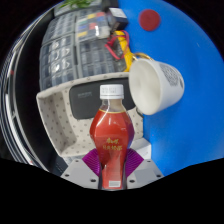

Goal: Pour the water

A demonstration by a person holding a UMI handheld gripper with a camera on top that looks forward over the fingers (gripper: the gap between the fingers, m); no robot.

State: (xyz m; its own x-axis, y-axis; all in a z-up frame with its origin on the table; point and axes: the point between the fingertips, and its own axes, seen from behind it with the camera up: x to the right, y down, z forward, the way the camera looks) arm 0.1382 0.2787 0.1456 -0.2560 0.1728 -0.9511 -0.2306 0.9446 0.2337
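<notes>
A clear plastic bottle (112, 130) with a white cap and a red label, filled with red liquid, stands upright between my fingers. Both purple pads (94, 160) press against its lower body, so my gripper (112, 165) is shut on it. Beyond and to the right of the bottle a white cup (156, 86) with a round blue mark lies tipped on its side, its mouth facing left toward the bottle's cap. The bottle's base is hidden behind my fingers.
A grey dotted seat or cushion (62, 122) lies behind the bottle to the left. A blue surface (170, 35) with a red disc (150, 19) is at the back right. A dark keyboard-like panel (68, 48) and yellow-red cables (118, 45) sit further back.
</notes>
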